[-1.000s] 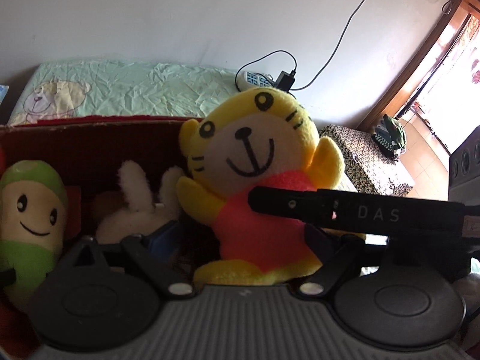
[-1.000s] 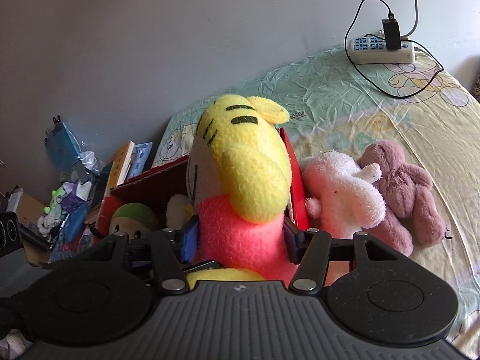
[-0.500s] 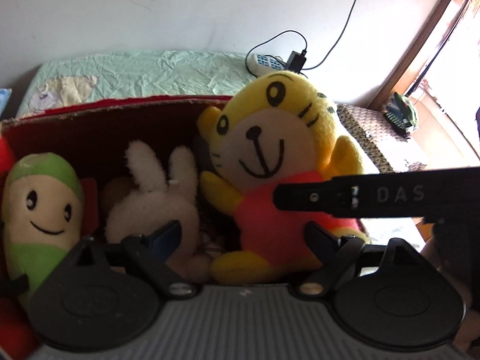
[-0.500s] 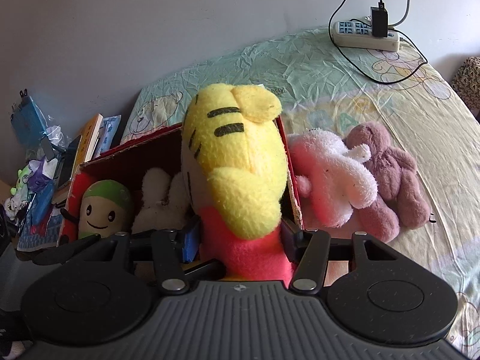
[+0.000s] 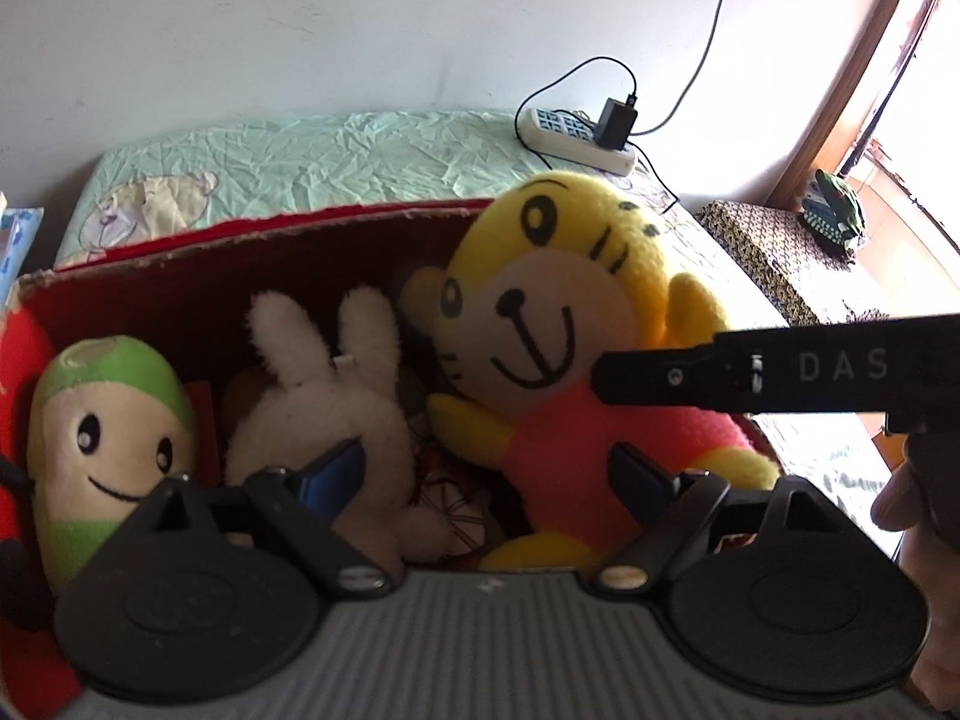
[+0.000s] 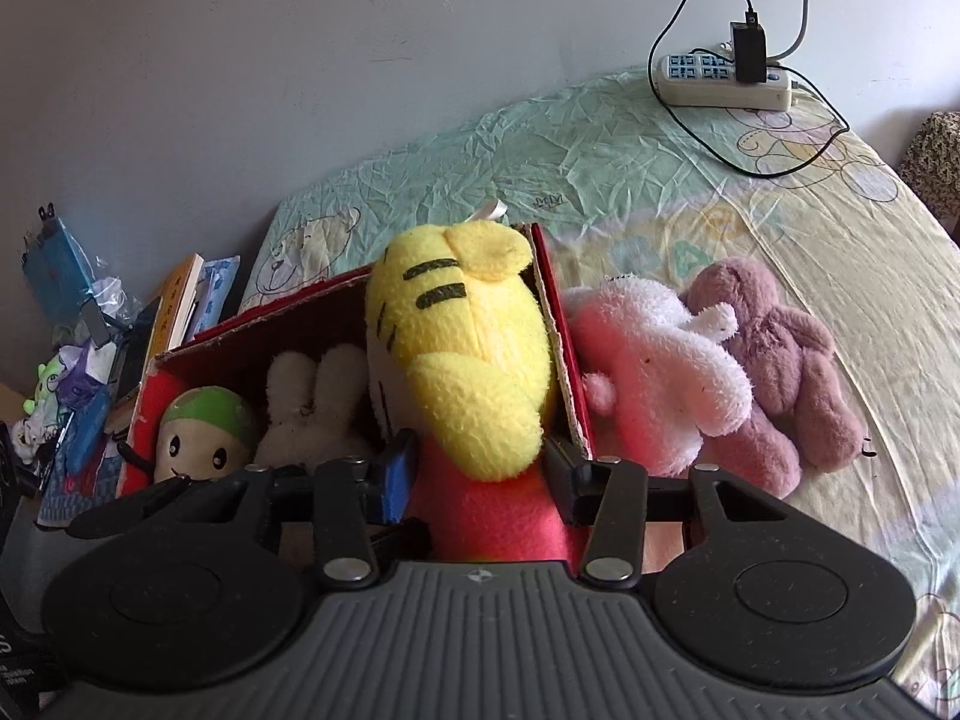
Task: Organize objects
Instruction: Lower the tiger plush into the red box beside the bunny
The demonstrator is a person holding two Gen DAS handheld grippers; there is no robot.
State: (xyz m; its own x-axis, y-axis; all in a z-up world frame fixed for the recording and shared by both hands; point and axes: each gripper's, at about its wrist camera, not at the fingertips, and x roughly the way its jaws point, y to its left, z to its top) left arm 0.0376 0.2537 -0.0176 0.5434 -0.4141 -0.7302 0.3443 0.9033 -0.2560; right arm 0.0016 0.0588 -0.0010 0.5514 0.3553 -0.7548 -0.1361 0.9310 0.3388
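Note:
A yellow tiger plush (image 5: 540, 324) in a pink shirt sits at the right end of the red cardboard box (image 5: 252, 240). My right gripper (image 6: 477, 483) is shut on the tiger plush (image 6: 468, 360) at its pink body, low inside the box (image 6: 558, 360). My left gripper (image 5: 486, 474) is open and empty just in front of the box. Inside the box are a green-capped plush (image 5: 108, 438) on the left and a cream rabbit plush (image 5: 324, 396) in the middle. A pink-white plush (image 6: 654, 372) and a mauve plush (image 6: 780, 360) lie on the bed right of the box.
The box stands on a bed with a pale green sheet (image 6: 630, 150). A power strip with charger and cables (image 6: 726, 78) lies near the wall. Books and clutter (image 6: 90, 360) sit left of the bed. A patterned stool (image 5: 774, 258) stands to the right.
My right gripper has lowered the tiger plush down into the right end of the box. The left wrist view has risen and looks more into the box.

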